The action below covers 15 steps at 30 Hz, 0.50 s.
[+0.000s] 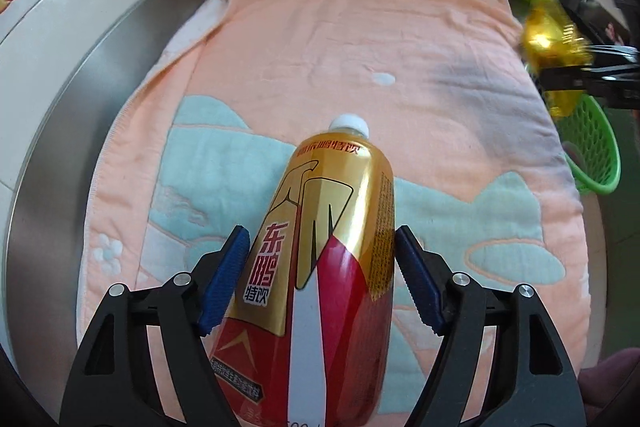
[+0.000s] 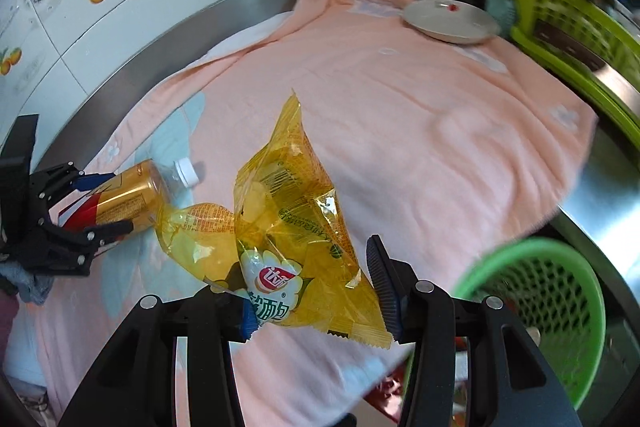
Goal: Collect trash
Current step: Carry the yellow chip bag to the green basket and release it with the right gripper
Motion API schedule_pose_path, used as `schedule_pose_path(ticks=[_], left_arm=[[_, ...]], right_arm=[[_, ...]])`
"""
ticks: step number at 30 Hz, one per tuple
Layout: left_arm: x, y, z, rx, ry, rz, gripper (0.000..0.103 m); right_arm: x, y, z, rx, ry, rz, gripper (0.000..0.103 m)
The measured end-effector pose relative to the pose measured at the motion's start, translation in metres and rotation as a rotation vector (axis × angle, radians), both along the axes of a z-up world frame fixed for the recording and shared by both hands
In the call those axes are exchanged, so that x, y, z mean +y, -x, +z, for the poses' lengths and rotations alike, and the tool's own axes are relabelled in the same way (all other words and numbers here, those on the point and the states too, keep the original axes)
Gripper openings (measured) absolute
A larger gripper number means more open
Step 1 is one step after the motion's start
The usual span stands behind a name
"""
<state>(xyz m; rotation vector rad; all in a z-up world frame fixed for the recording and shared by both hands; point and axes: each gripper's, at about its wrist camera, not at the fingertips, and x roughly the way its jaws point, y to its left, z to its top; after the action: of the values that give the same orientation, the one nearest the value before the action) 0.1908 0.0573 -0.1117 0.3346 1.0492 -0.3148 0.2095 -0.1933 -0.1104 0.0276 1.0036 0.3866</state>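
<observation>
A gold and red drink bottle (image 1: 320, 259) with a white cap lies between the blue pads of my left gripper (image 1: 322, 231), which is shut on its body over the peach towel (image 1: 320, 39). The right wrist view shows the same bottle (image 2: 132, 195) in the left gripper (image 2: 108, 205) at the far left. My right gripper (image 2: 308, 287) is shut on a crumpled yellow snack wrapper (image 2: 296, 227), held above the towel (image 2: 400, 107). In the left wrist view, the wrapper (image 1: 548, 35) is a blur at the right edge in front of the right gripper (image 1: 592, 75).
A round green basket (image 2: 560, 287) stands off the towel's right edge, close to the right gripper; it also shows as the basket (image 1: 596, 155). A pale plate (image 2: 452, 21) lies at the towel's far end beside a lime dish rack (image 2: 560, 19). Steel counter and tiled wall run along the left.
</observation>
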Motion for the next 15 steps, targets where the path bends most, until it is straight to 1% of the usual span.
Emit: schedule_pose_path(ticks=[7, 9, 11, 13, 15], left_arm=[[-0.015, -0.005, -0.003, 0.033, -0.050, -0.053, 0.074], [-0.020, -0.008, -0.006, 0.044, -0.068, -0.064, 0.078], [-0.025, -0.007, -0.009, 0.042, -0.089, -0.069, 0.078], [-0.026, -0.007, -0.011, 0.047, -0.087, -0.070, 0.078], [-0.028, -0.008, -0.015, 0.057, -0.104, -0.071, 0.068]], right_arm=[[-0.054, 0.032, -0.007, 0.029, 0.012, -0.111, 0.046], [-0.069, 0.040, -0.010, 0.037, 0.020, -0.144, 0.046], [-0.082, 0.048, -0.011, 0.042, 0.021, -0.169, 0.046], [-0.096, 0.055, -0.014, 0.049, 0.026, -0.202, 0.046], [-0.112, 0.062, -0.019, 0.066, 0.029, -0.242, 0.046]])
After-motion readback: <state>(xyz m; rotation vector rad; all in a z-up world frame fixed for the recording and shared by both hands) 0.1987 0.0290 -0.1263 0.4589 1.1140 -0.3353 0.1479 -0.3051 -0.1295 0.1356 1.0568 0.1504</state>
